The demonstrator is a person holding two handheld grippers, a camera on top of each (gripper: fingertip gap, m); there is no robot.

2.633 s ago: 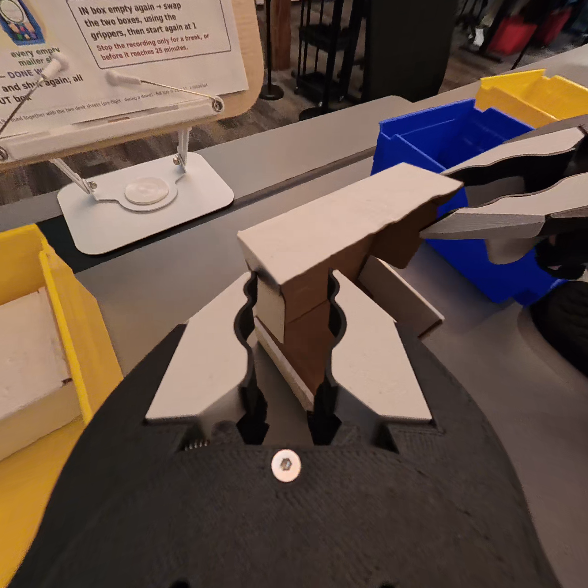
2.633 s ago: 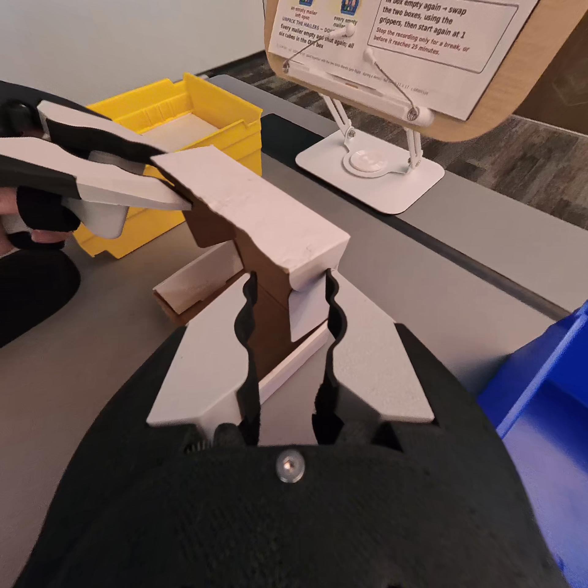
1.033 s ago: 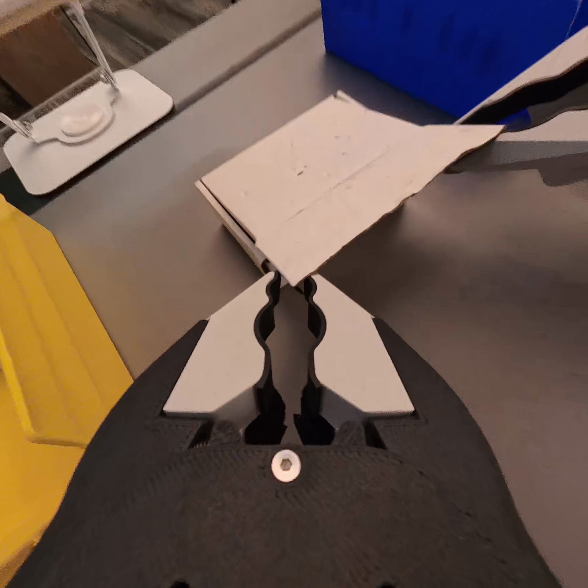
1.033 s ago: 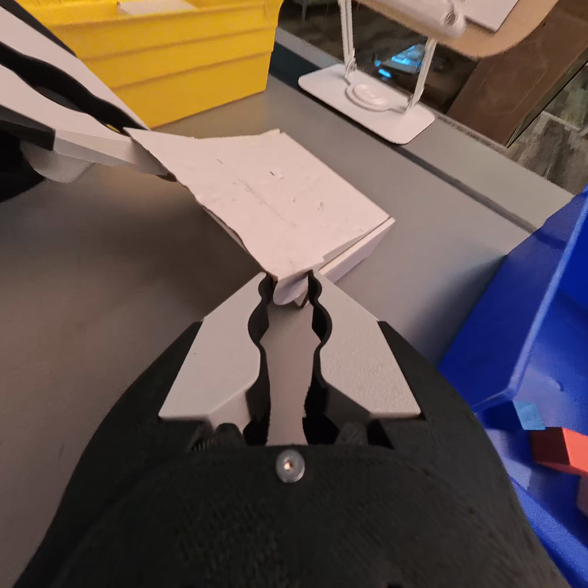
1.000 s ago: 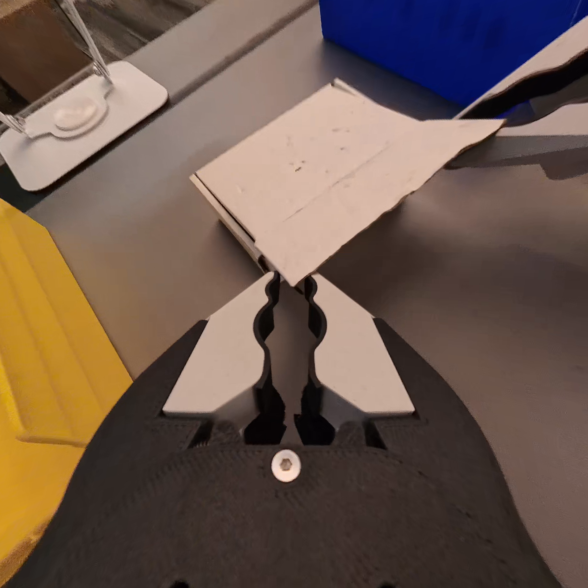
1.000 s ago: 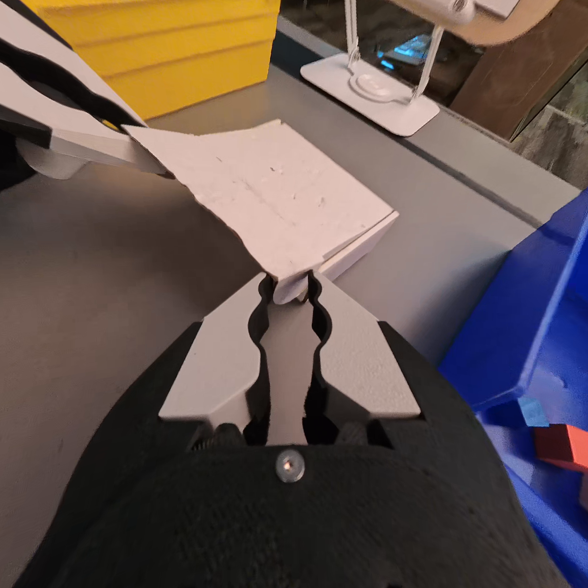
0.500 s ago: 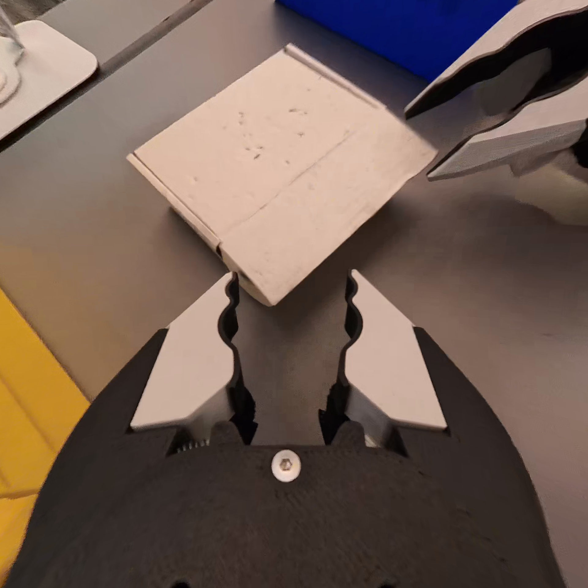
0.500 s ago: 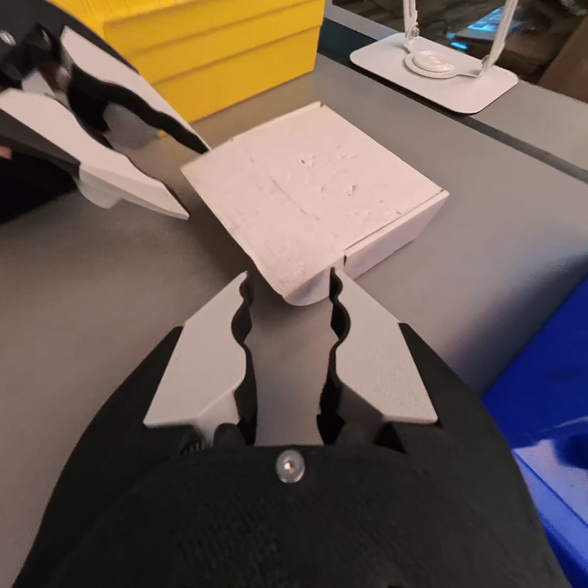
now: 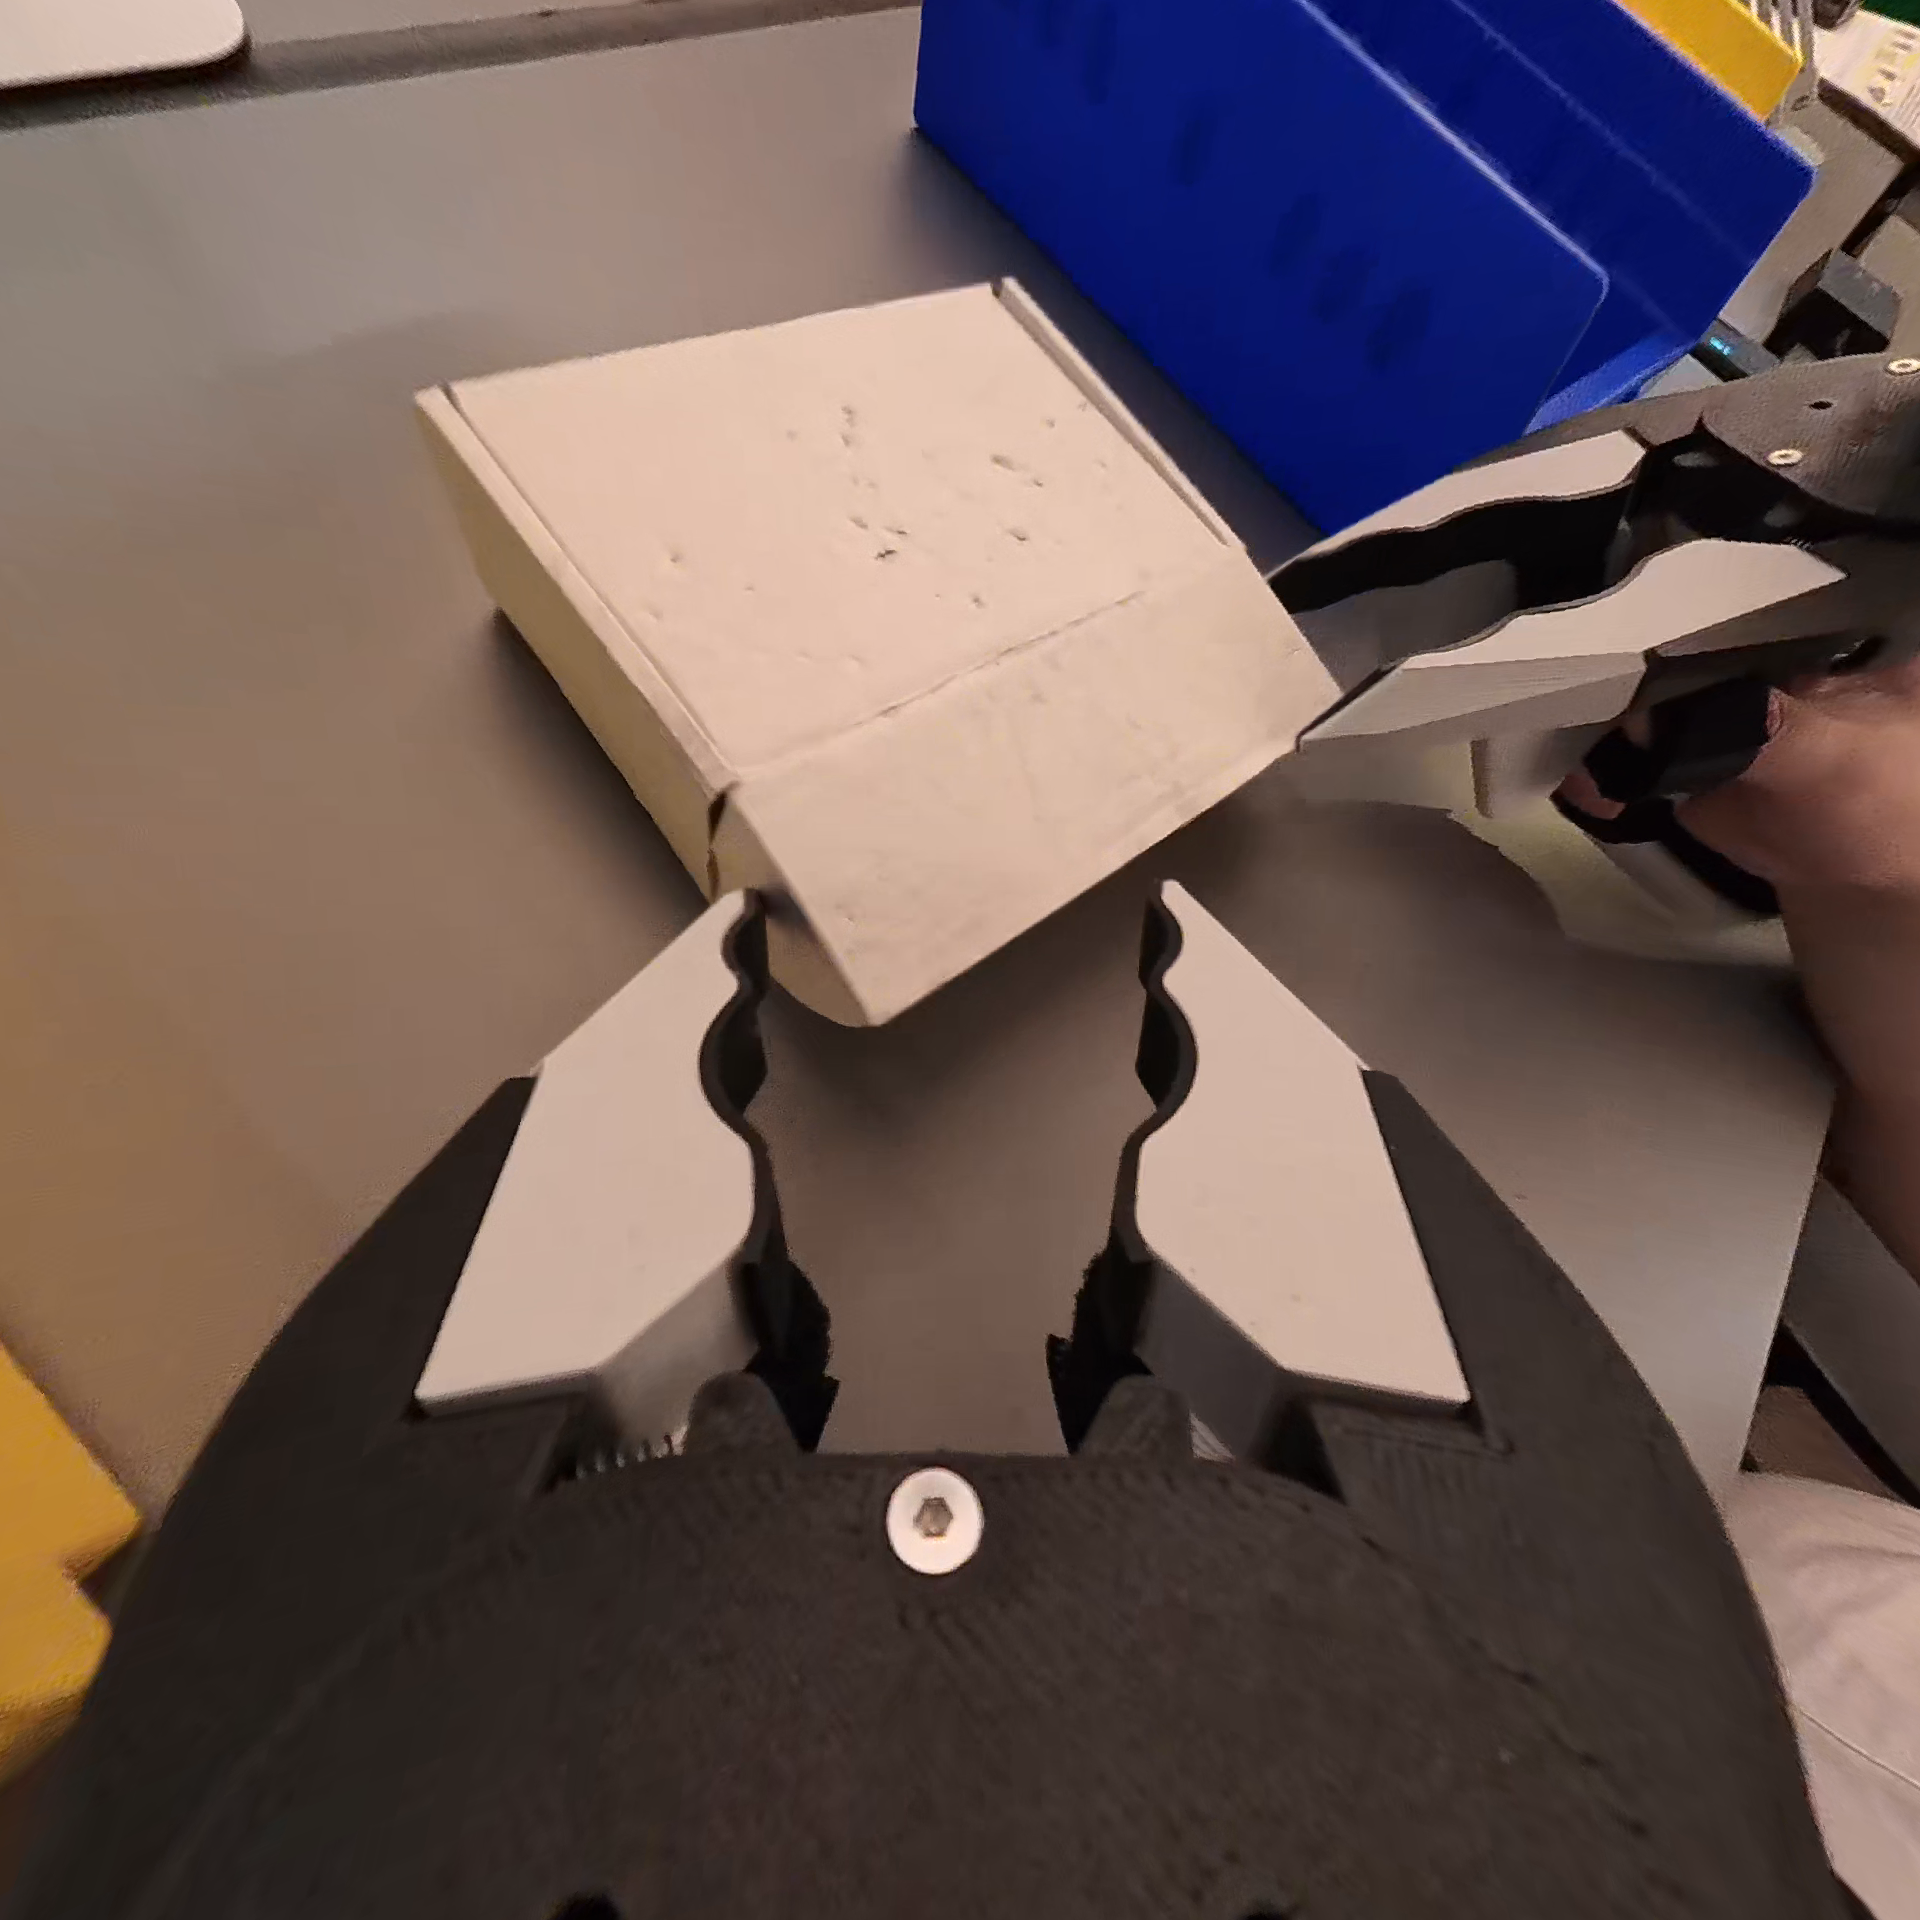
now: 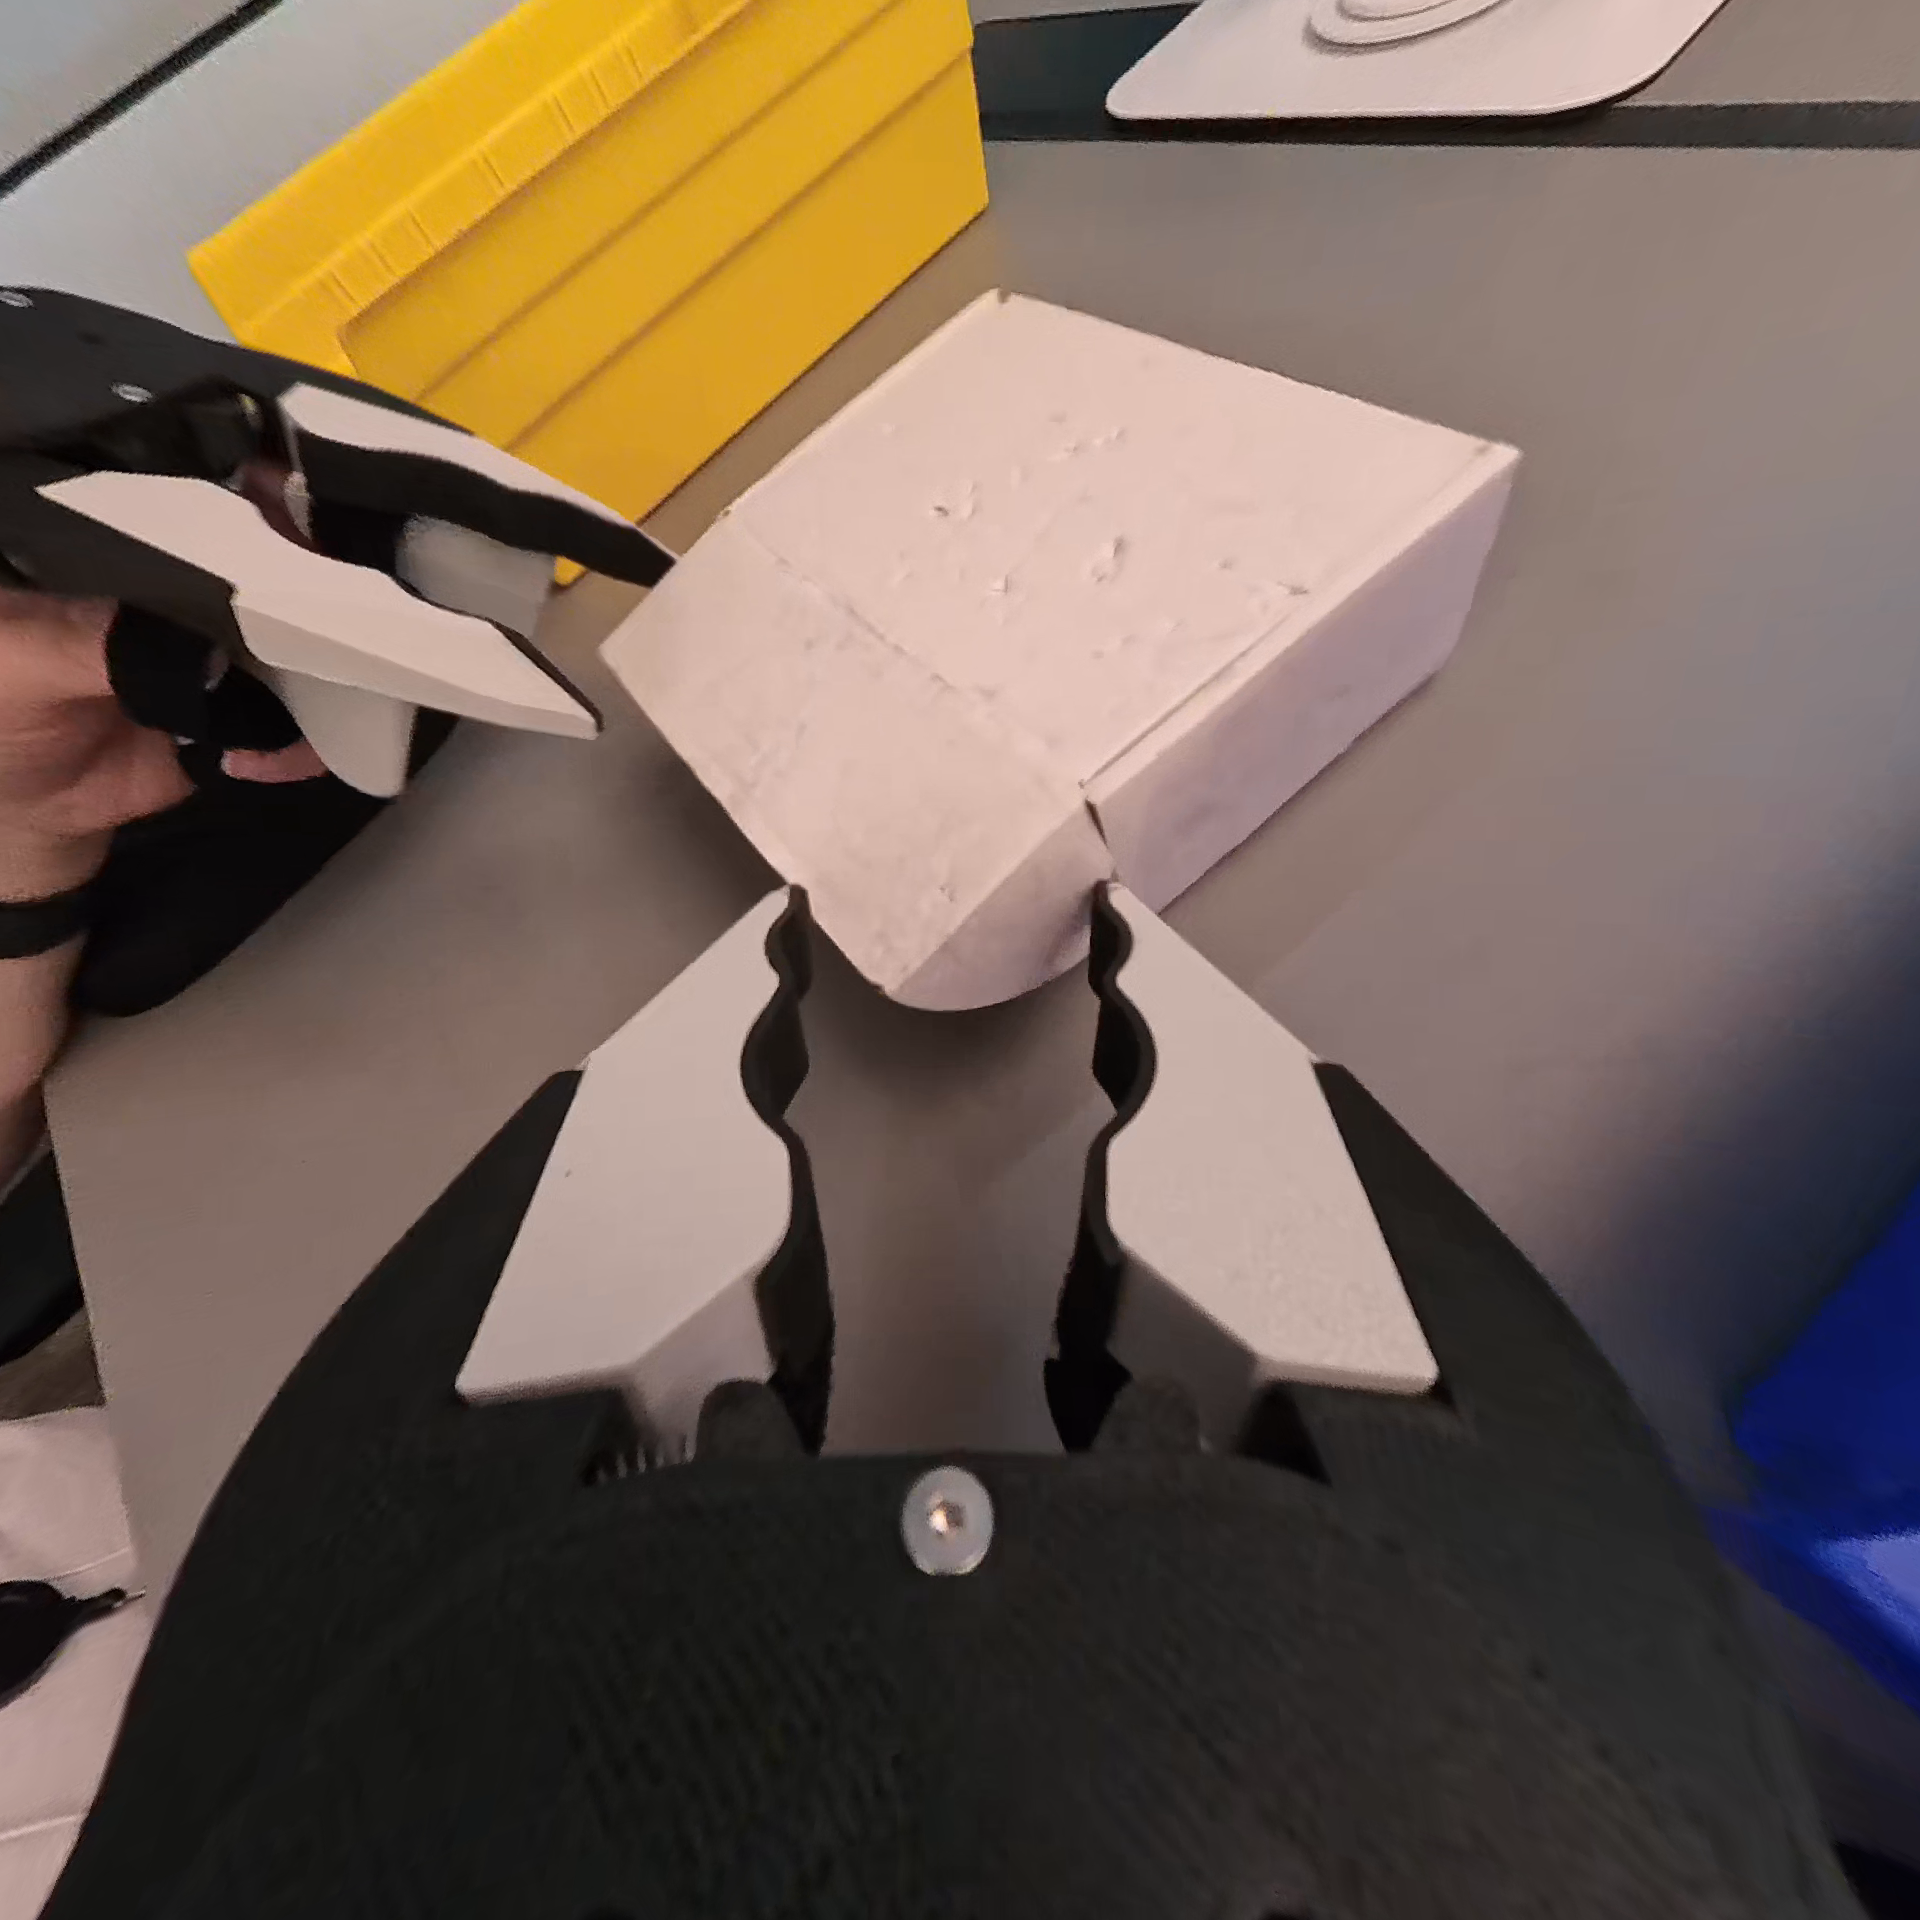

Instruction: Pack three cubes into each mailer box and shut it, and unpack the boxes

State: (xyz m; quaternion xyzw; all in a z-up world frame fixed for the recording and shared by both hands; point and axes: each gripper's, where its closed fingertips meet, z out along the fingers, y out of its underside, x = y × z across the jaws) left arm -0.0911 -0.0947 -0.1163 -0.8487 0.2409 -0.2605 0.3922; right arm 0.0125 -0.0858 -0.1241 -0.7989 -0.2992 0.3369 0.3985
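Observation:
A white cardboard mailer box lies on the grey table with its lid down; the front flap sticks out at a slant and is not tucked in. The box also shows in the right wrist view. My left gripper is open, its tips at one corner of the flap, holding nothing. My right gripper is open at the flap's other corner, holding nothing. Each gripper shows in the other's view, the right one and the left one. No cubes are in sight.
A blue bin stands just beyond the box on the right side. A yellow bin stands on the left side. A white stand base sits at the table's far edge. A person's hand holds the right gripper.
Both grippers were shut on the lid's corners and brought it down onto the box. They have since opened, let go, and pulled back a little; the flap stays untucked.

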